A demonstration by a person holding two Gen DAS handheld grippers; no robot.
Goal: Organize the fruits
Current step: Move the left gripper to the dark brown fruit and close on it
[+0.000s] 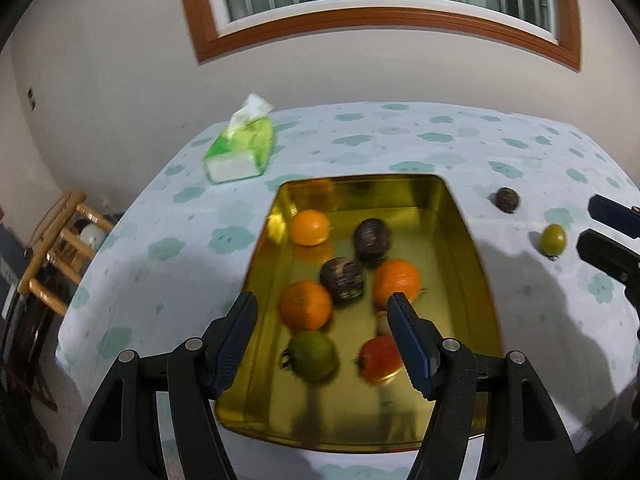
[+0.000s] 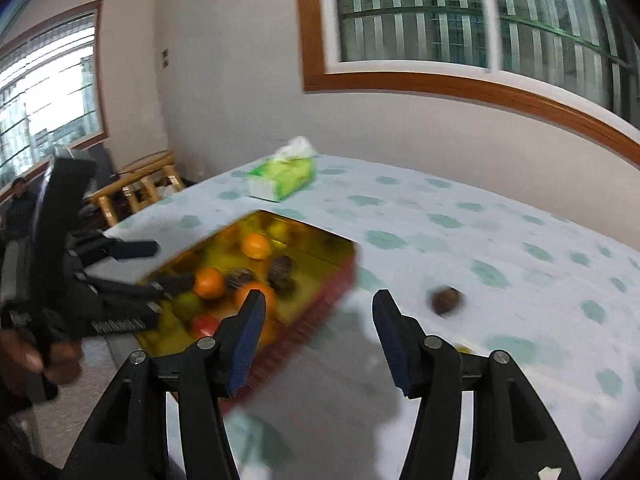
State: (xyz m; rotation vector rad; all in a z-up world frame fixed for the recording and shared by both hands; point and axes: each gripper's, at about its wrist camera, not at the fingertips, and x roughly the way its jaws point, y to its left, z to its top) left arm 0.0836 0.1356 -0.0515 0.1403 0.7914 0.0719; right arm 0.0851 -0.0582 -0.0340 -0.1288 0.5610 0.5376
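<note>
Fruits are lying in two groups: most are sitting in the gold tray (image 1: 452,216), and two are lying loose on the tablecloth (image 1: 360,140).

Left gripper (image 1: 322,304): the jaws are standing partly open and are gripping nothing. They are hovering over the near end of the tray at lower centre of the left wrist view. Between and just beyond the fingers, an orange (image 1: 305,304), a green fruit (image 1: 314,354) and a red fruit (image 1: 380,360) are lying on the tray floor. Farther up the frame, two dark round fruits (image 1: 343,283) and two more oranges (image 1: 397,282) are resting in the same tray.

Right gripper (image 2: 318,300): the jaws are standing apart and are holding nothing; only bare tablecloth is showing between them in the right wrist view. The gripper is pointing at the cloth just right of the tray.

Outward from the jaws, a dark fruit (image 2: 447,299) is lying on the cloth at right of centre in the right wrist view. A small green fruit (image 1: 554,239) is lying at the right edge of the left wrist view, near the right gripper's fingers. A tissue pack (image 1: 240,148) is sitting at upper left, well apart from the tray.

Progress, as a judgement: seven fruits are already collected and two are remaining outside the tray. The task is appearing mostly complete. The right gripper is standing nearest to both remaining fruits.
</note>
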